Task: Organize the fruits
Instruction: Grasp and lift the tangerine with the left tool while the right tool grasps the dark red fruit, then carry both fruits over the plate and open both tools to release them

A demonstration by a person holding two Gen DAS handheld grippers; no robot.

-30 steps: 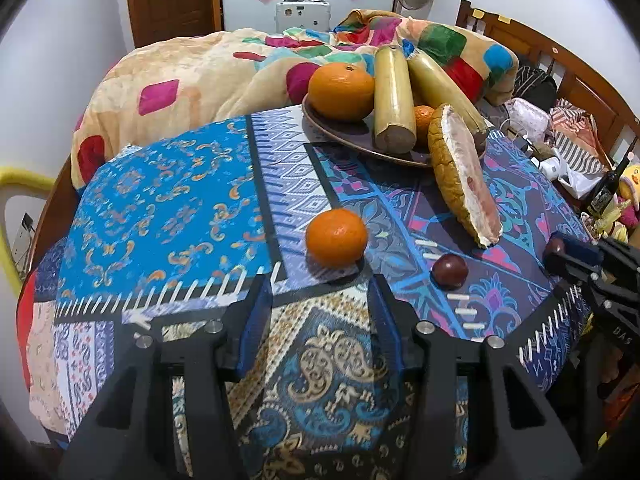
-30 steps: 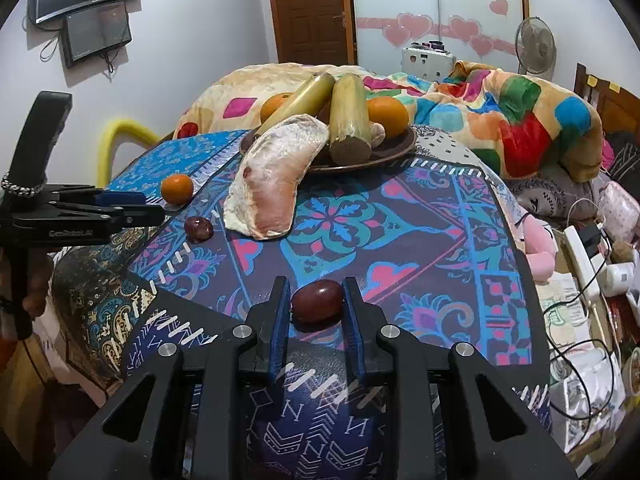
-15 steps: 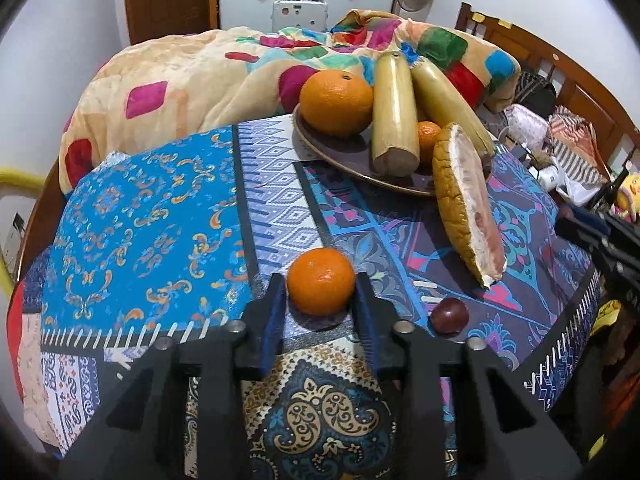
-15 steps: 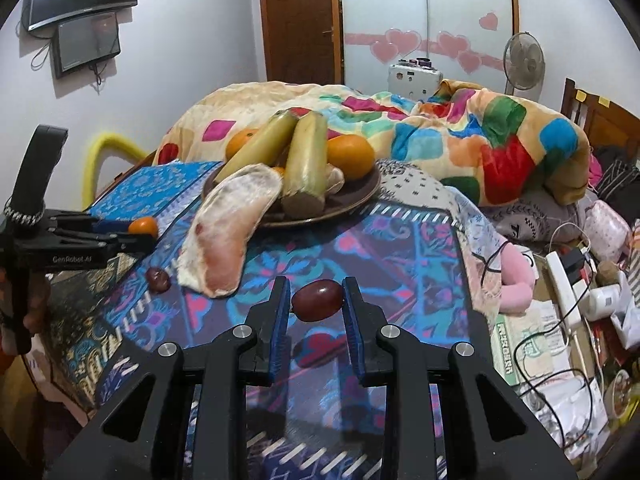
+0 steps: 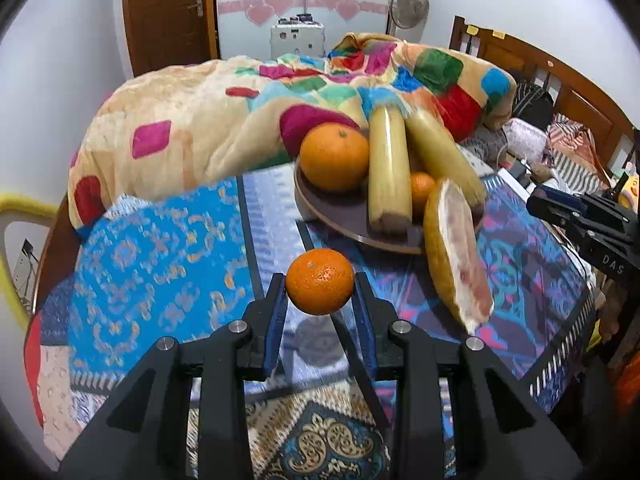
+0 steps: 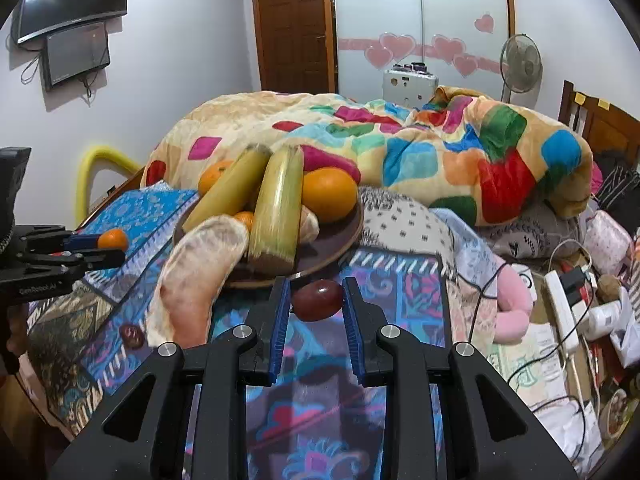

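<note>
The left gripper [image 5: 320, 294] clamps a small round orange tangerine [image 5: 320, 281] across its middle at lower centre of the left wrist view, clear of the patterned blue cloth [image 5: 160, 248]; the right gripper [image 6: 316, 300] pinches a smooth dark-red oval fruit [image 6: 317, 300] at centre of its own view. Both look light, the tangerine soft-skinned and easily bruised, the red fruit probably slippery, so a gentle grip at the widest girth suits. Beyond, the round brown plate [image 5: 340, 224] holds more fruit.

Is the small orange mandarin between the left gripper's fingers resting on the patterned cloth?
No, the small orange mandarin hangs clamped in the left gripper above the patterned cloth.
</note>
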